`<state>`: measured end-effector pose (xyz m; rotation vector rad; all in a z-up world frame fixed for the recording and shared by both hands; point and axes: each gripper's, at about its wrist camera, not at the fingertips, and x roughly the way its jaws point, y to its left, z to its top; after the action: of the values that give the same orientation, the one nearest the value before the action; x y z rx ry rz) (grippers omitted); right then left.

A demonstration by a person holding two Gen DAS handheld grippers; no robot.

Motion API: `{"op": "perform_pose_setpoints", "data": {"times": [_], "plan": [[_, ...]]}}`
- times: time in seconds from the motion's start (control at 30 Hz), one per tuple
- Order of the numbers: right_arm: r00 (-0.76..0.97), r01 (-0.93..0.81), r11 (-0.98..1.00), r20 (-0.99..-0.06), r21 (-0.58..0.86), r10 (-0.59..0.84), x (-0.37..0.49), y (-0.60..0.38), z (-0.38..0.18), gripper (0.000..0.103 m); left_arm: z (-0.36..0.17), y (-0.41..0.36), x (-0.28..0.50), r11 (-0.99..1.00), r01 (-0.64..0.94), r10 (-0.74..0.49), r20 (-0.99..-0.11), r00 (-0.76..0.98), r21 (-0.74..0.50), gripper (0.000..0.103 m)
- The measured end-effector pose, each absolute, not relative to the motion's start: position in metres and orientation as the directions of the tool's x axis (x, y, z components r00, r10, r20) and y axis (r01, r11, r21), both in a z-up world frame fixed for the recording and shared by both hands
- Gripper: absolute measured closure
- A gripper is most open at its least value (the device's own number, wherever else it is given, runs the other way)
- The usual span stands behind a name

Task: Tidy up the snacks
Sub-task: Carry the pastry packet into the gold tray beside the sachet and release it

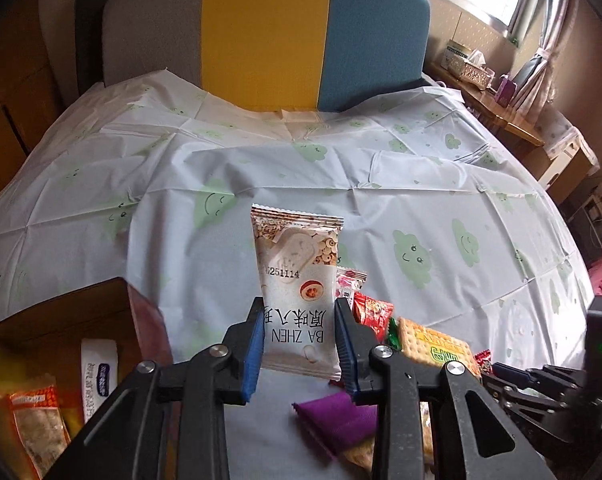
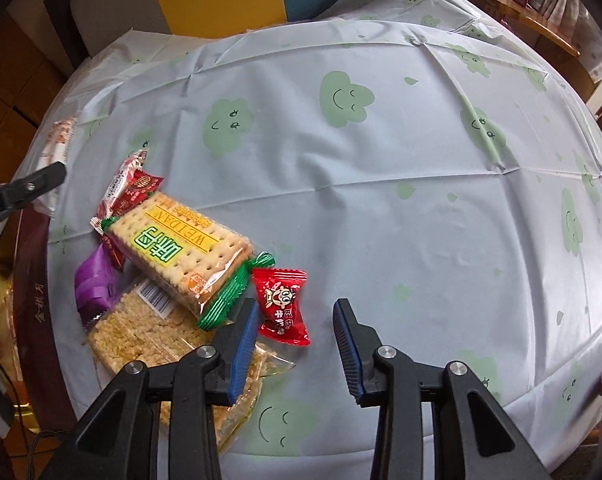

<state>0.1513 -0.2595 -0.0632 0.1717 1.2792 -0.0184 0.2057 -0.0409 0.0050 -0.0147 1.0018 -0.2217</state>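
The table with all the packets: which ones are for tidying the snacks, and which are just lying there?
For the job:
white BA ZHEN snack packet
green-ended cracker pack
red wrapped candy
brown cardboard box

Just lying about:
woven tissue box
cloud-print tablecloth

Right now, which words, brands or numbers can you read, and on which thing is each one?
"BA ZHEN": white snack packet, held in the left claw.
"251114": same packet; the character before it is unclear.
"WEIDAN": cracker pack.
Red candy, barcode on the rice-crisp pack, white packet in the box: print too small to read.
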Motion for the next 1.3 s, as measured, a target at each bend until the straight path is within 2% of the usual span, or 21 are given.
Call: {"op": "perform_pose_setpoints", "data": {"times": [0.03, 0.13, 0.3, 0.6, 0.83, 0.97, 1.23, 1.3], "plan": [[0.281, 0.101, 0.989, -0.957, 0.108, 0.076, 0.151, -0.257, -0.066, 0.077, 0.012, -0.036, 0.197, 0.976, 0.176, -0.206, -0.82, 0.533, -0.13, 0.07], [0.293, 0.072, 0.996, -0.956, 0.059, 0.036, 0.148, -0.251, -0.066, 0.079, 0.032, -0.015, 0.17, 0.972, 0.158, -0.232, -0.787, 0.572, -0.172, 0.07], [0.292, 0.049, 0.999, -0.956, 0.01, -0.005, 0.147, -0.244, -0.07, 0.079, 0.049, 0.038, 0.13, 0.975, 0.064, -0.204, -0.75, 0.629, -0.211, 0.07], [0.3, 0.027, 0.999, -0.953, -0.026, -0.033, 0.143, -0.232, -0.072, 0.079, 0.024, 0.121, 0.086, 0.965, -0.113, -0.118, -0.776, 0.62, -0.237, 0.07], [0.319, 0.007, 0.998, -0.946, -0.056, -0.055, 0.143, -0.223, -0.073, 0.079, -0.003, 0.119, 0.088, 0.959, -0.138, -0.123, -0.806, 0.579, -0.246, 0.068], [0.324, 0.004, 0.998, -0.944, -0.059, -0.057, 0.142, -0.224, -0.073, 0.079, -0.005, 0.109, 0.086, 0.959, -0.086, -0.173, -0.797, 0.578, -0.271, 0.057], [0.329, 0.01, 0.998, -0.942, -0.058, -0.058, 0.143, -0.225, -0.071, 0.079, -0.014, 0.101, 0.064, 0.978, -0.118, -0.075, -0.817, 0.571, -0.173, 0.056], [0.334, 0.017, 0.998, -0.94, -0.062, -0.064, 0.144, -0.225, -0.071, 0.079, -0.015, 0.101, 0.056, 0.982, -0.131, -0.034, -0.815, 0.578, -0.134, 0.05]]}}
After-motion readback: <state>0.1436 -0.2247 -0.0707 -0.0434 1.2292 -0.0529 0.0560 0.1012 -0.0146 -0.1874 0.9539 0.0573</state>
